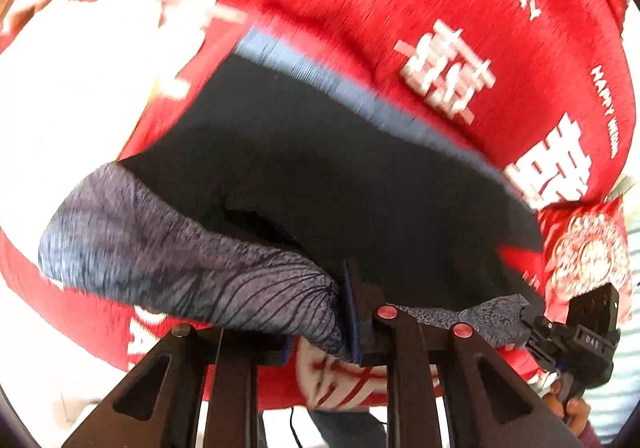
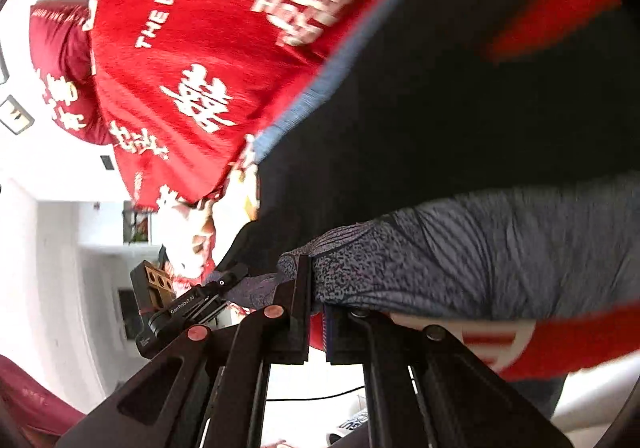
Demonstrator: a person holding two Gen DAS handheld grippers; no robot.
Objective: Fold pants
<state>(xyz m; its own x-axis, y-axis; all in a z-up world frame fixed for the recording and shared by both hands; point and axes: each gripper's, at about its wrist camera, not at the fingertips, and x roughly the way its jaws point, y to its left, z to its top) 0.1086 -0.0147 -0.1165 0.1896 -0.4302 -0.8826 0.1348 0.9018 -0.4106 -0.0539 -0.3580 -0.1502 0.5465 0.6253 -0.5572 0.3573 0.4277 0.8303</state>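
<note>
The pants (image 1: 320, 168) are dark navy with a grey-blue gathered waistband (image 1: 180, 248), hanging in the air over a red bedspread. My left gripper (image 1: 356, 312) is shut on the waistband's edge, with gathered cloth bunched to its left. My right gripper (image 1: 532, 328) shows at the lower right of the left wrist view, pinching the other waistband corner. In the right wrist view my right gripper (image 2: 316, 308) is shut on the patterned waistband (image 2: 460, 260), and the dark pants (image 2: 440, 108) spread above it. The left gripper (image 2: 224, 284) shows there at the left, clamped on the same band.
A red bedspread (image 1: 440, 8) with white characters lies under the pants, also filling the right wrist view (image 2: 200, 28). A red pillow (image 2: 64, 48) lies at the far left. White walls and a doorway (image 2: 80, 248) show at the lower left. A person's hand (image 1: 572, 412) holds the right gripper.
</note>
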